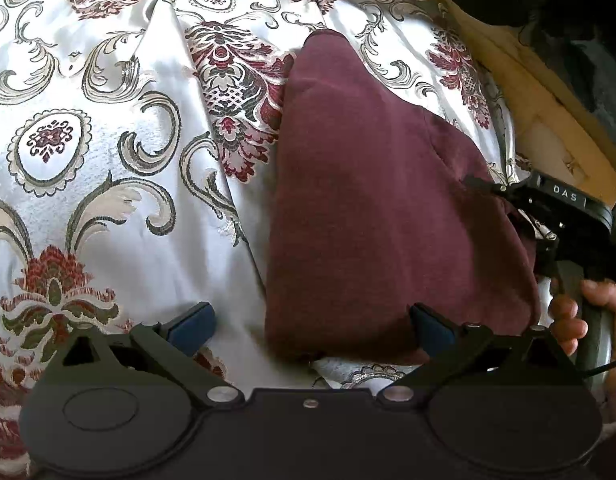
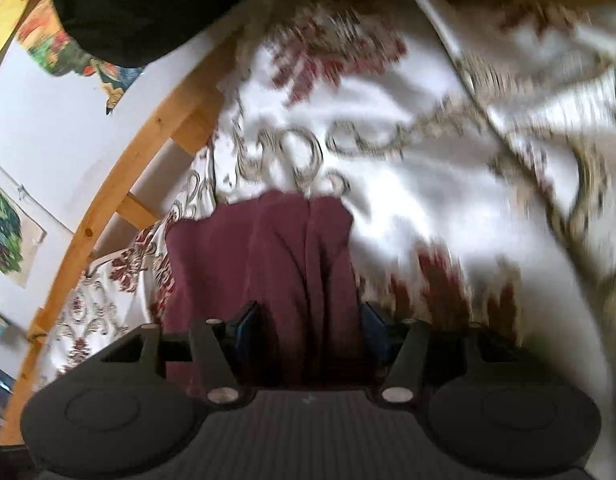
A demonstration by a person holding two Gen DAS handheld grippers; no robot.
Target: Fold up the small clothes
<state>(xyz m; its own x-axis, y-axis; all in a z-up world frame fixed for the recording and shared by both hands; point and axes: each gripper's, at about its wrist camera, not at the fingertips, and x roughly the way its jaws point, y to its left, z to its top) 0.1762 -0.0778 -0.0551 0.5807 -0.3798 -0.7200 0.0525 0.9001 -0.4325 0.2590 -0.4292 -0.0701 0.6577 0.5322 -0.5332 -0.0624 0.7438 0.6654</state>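
A maroon garment (image 1: 368,200) lies folded on a white floral bedspread (image 1: 107,160). My left gripper (image 1: 312,330) is open, its blue pads (image 1: 191,328) wide apart just above the garment's near edge, holding nothing. My right gripper (image 1: 492,192) reaches in from the right onto the garment's right edge. In the right wrist view the garment (image 2: 275,260) runs between the right gripper's (image 2: 310,332) blue pads (image 2: 247,324), which sit partly apart with cloth bunched between them. That view is blurred by motion.
A wooden bed frame (image 1: 548,92) runs along the far right edge of the bedspread; it also shows in the right wrist view (image 2: 119,200). A dark garment or bag (image 2: 139,4) hangs above. A white wall with colourful pictures (image 2: 7,236) lies beyond.
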